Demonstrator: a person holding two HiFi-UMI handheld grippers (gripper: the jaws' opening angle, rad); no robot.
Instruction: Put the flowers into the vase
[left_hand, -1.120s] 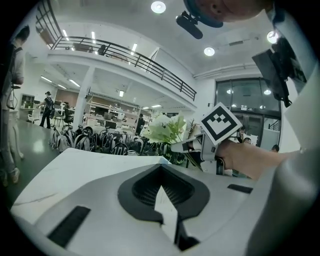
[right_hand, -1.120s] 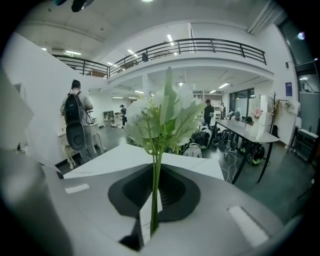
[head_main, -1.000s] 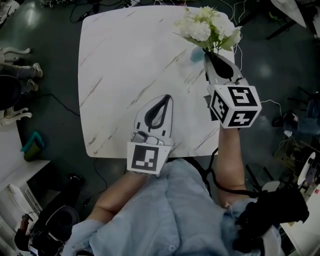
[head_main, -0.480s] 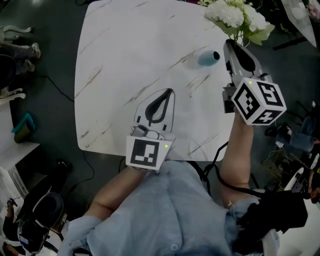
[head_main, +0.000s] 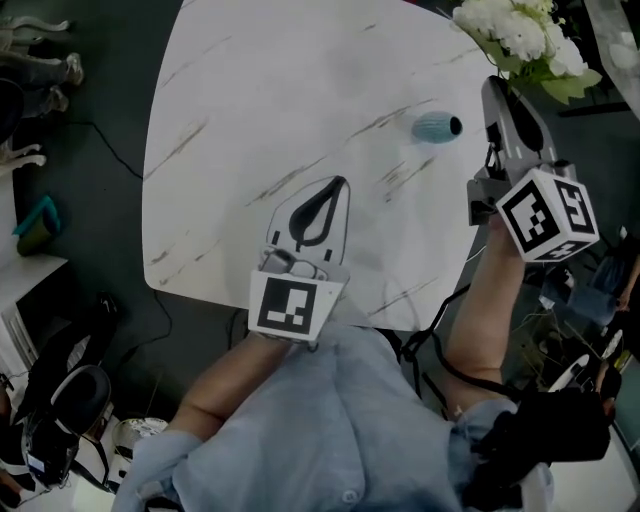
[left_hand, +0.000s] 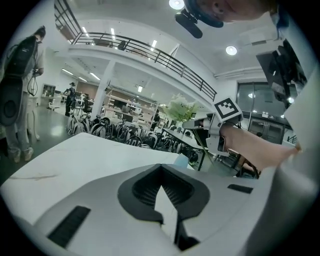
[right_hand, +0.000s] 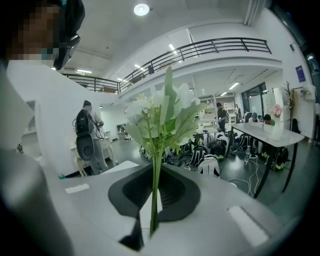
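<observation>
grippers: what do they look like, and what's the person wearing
The left gripper and right gripper are pale grey tapered shells with black ribbed pads, each carrying a white cube with black square markers. The person wears a light blue shirt.

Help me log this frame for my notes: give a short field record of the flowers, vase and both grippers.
flowers: white bunch, held up near the table's far right corner
vase: blue, lying on its side on the table, empty
left gripper: shut, empty, above the table's near side
right gripper: shut on the flowers' stems
status: flowers not yet in vase
</observation>
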